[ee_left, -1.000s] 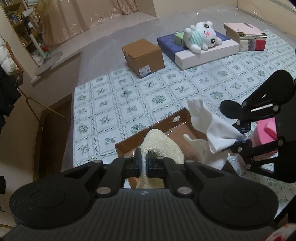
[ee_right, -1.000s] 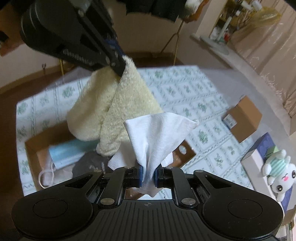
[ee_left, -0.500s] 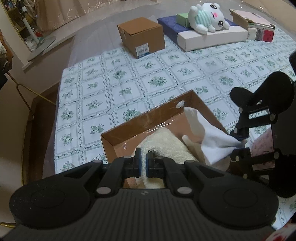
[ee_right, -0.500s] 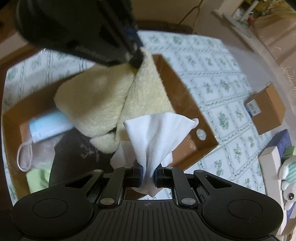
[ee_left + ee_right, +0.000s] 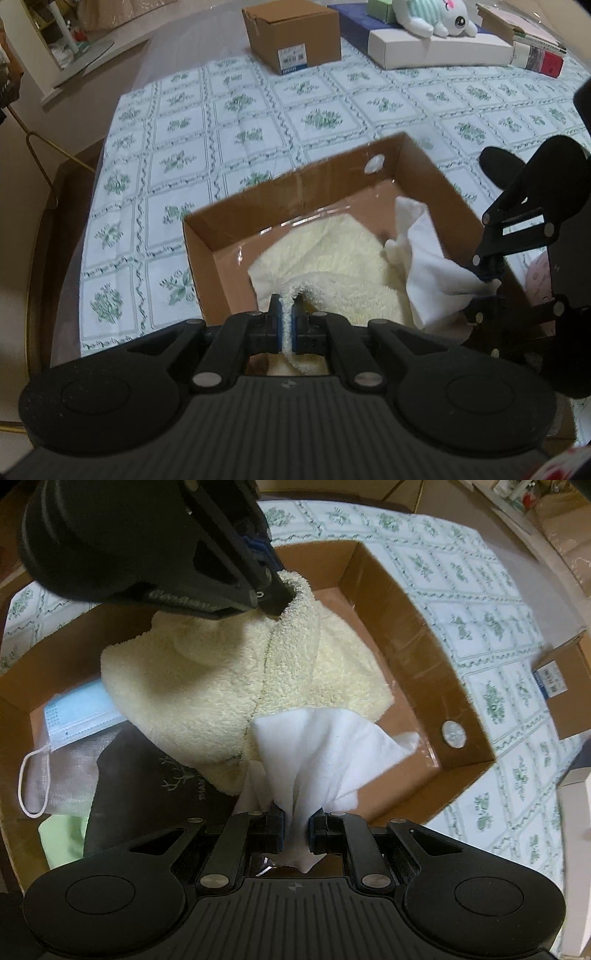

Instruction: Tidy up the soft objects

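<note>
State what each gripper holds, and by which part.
Left gripper pinches the cream towel by a bunched edge; right gripper pinches the white cloth by a gathered end.

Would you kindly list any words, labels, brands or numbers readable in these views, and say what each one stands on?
No text here can be read in full.
Label on the closed cardboard box: print too small and blurred.
Pale print beside a branch motif on the dark cloth in the open box: letters distorted, unreadable.
Raised lettering on the left gripper arm: blurred.
Spines of the stacked books: too small.
</note>
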The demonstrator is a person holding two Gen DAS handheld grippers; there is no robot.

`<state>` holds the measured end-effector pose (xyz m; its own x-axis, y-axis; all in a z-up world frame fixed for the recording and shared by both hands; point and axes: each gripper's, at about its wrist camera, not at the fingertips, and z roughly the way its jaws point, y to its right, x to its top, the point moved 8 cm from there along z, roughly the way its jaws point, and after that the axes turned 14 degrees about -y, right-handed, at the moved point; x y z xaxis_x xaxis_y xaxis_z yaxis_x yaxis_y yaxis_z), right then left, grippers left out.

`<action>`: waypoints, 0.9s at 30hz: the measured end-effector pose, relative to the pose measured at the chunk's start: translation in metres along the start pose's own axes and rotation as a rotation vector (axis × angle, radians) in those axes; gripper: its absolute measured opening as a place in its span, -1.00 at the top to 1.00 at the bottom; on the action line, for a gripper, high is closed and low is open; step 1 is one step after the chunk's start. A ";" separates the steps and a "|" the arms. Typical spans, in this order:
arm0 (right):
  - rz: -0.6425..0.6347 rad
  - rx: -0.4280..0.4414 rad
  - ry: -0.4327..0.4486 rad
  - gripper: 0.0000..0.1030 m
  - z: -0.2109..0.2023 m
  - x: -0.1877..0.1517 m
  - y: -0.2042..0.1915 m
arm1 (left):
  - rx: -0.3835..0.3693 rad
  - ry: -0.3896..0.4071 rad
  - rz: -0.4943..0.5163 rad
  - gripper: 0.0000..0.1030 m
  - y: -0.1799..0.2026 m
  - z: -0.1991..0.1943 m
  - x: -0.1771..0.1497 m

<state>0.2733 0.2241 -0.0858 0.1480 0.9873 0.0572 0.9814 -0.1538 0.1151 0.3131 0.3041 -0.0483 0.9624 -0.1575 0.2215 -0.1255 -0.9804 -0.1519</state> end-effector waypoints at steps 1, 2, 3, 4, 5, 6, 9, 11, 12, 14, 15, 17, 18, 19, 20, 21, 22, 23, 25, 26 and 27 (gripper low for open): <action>0.003 0.006 -0.001 0.77 0.002 0.001 0.000 | 0.000 -0.004 -0.002 0.93 0.000 0.002 -0.001; 0.006 0.010 -0.004 0.77 0.004 0.001 0.000 | -0.001 -0.008 -0.004 0.93 0.000 0.005 -0.002; 0.008 0.014 -0.005 0.77 0.005 0.002 0.001 | 0.000 -0.012 -0.008 0.93 -0.001 0.008 -0.003; 0.012 0.019 -0.005 0.77 0.007 0.002 0.001 | 0.000 -0.015 -0.010 0.93 -0.001 0.010 -0.004; 0.014 0.023 -0.007 0.77 0.008 0.002 0.001 | -0.001 -0.020 -0.013 0.93 -0.001 0.013 -0.004; 0.015 0.024 -0.010 0.77 0.010 0.002 0.002 | 0.000 -0.024 -0.014 0.93 -0.001 0.015 -0.005; 0.013 0.019 -0.015 0.77 0.010 0.003 0.001 | 0.004 -0.034 -0.013 0.93 0.001 0.019 -0.007; 0.015 0.011 -0.017 0.77 0.010 0.004 0.001 | 0.001 -0.035 -0.018 0.91 0.000 0.018 -0.007; 0.017 0.013 -0.018 0.77 0.008 0.003 0.001 | 0.001 -0.036 -0.022 0.90 0.000 0.017 -0.007; 0.023 0.020 -0.018 0.76 0.006 0.002 0.003 | -0.002 -0.033 -0.032 0.86 -0.001 0.014 -0.006; 0.026 0.020 -0.014 0.71 0.004 0.002 0.004 | -0.004 -0.029 -0.036 0.85 -0.002 0.012 -0.006; 0.036 0.022 -0.001 0.40 -0.001 0.000 0.006 | -0.008 -0.026 -0.037 0.70 -0.001 0.008 -0.007; 0.041 0.023 0.007 0.12 -0.005 -0.001 0.006 | -0.008 -0.024 -0.037 0.66 0.000 0.005 -0.007; 0.044 0.021 0.016 0.01 -0.009 -0.002 0.006 | -0.007 -0.019 -0.039 0.62 0.000 0.002 -0.008; 0.047 0.018 0.024 0.01 -0.013 -0.003 0.007 | -0.008 -0.015 -0.042 0.61 0.000 -0.001 -0.008; 0.051 0.020 0.030 0.01 -0.018 -0.005 0.006 | -0.011 -0.012 -0.045 0.61 0.001 -0.005 -0.009; 0.054 0.024 0.035 0.01 -0.022 -0.007 0.006 | -0.014 -0.007 -0.051 0.57 0.001 -0.009 -0.010; 0.057 0.028 0.042 0.01 -0.027 -0.009 0.006 | -0.014 -0.001 -0.055 0.50 0.001 -0.013 -0.011; 0.070 0.029 0.060 0.01 -0.039 -0.013 0.005 | -0.011 0.015 -0.062 0.44 0.000 -0.023 -0.013; 0.078 0.025 0.071 0.01 -0.046 -0.016 0.005 | -0.009 0.025 -0.065 0.41 0.001 -0.030 -0.014; 0.084 0.023 0.079 0.00 -0.053 -0.017 0.005 | -0.008 0.034 -0.067 0.40 0.002 -0.036 -0.016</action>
<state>0.2690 0.2041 -0.0338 0.2203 0.9648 0.1439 0.9687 -0.2337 0.0842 0.2893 0.3009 -0.0176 0.9599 -0.0956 0.2634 -0.0635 -0.9897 -0.1281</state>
